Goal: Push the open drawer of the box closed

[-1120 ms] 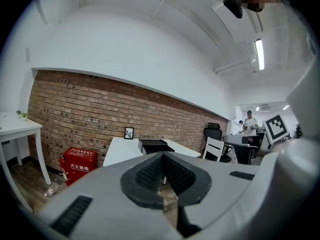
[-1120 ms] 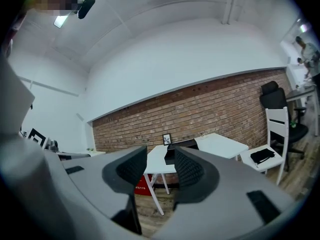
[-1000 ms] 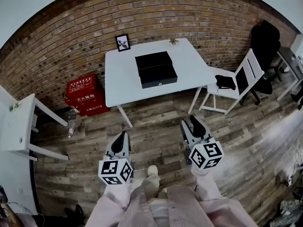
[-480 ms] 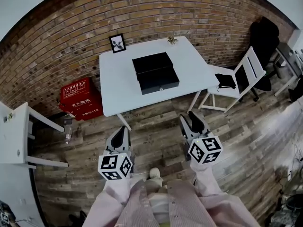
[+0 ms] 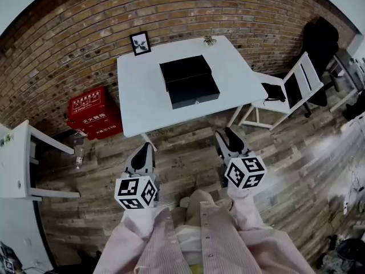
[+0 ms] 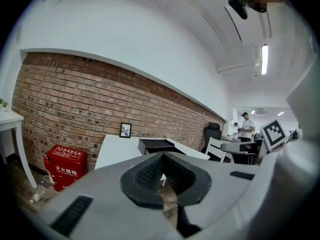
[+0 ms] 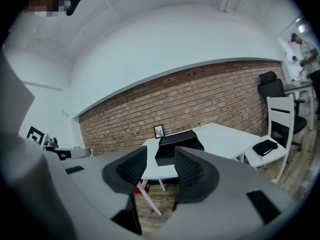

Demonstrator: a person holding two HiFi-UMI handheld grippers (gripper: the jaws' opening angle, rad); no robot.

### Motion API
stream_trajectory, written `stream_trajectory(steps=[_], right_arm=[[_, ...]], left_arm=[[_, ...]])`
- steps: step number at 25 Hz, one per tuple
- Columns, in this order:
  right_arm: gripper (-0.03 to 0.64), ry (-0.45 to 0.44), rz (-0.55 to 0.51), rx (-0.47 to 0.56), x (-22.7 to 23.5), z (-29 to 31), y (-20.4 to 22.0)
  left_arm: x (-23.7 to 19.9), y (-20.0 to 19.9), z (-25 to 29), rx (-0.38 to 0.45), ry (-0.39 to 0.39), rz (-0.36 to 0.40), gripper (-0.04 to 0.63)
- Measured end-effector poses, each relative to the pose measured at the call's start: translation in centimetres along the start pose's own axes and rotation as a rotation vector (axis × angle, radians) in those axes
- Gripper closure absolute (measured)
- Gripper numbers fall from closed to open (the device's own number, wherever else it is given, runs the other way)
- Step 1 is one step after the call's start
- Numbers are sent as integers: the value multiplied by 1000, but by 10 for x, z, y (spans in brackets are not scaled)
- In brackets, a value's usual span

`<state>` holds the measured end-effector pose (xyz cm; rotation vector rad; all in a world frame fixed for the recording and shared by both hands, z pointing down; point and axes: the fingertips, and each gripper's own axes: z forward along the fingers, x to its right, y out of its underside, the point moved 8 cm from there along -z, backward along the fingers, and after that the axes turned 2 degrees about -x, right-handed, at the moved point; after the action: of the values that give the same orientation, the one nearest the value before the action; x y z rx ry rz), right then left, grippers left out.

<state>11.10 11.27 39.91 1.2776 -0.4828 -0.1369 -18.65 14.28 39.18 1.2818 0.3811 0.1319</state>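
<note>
Far left of the left gripper is a white side table. A red case with white print sits on the wood floor, ahead-left of that gripper and against the brick wall. The left gripper is low over the floor, short of the white table. Its pads are pressed together at the tips with nothing between them.

The box lies ahead of both grippers, roughly between their lines and well apart from them, on the middle of the table. It is black, flat and rectangular, with a matte top. Its drawer is pulled out toward the grippers — about as long as the box body, dark inside. The drawer's front panel carries a small pale knob or lock; I cannot tell which.

Beyond the box, at the table's far edge, a framed picture stands to the left and a small plant to the right.

The right gripper is also over the floor, just short of the table's near edge. Its pads are spread with a clear gap and hold nothing — its own view shows the box through that gap.

Right of it is a white chair with a black item on the seat. Further right, by the wall, is a black office chair.
</note>
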Motion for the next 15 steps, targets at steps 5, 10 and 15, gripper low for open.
stream_trajectory(steps=[5,10,15], right_arm=[[463,6,13,-25,2,14,8],[463,6,31,-59,14,33,15],[463,2,24,-101,26,68,13]], left_arm=[[-8,5,11,-25,4,-9,600],[-13,9,28,-47,-4,-22,600],[-24,9,57,-74,-16,-34,600]])
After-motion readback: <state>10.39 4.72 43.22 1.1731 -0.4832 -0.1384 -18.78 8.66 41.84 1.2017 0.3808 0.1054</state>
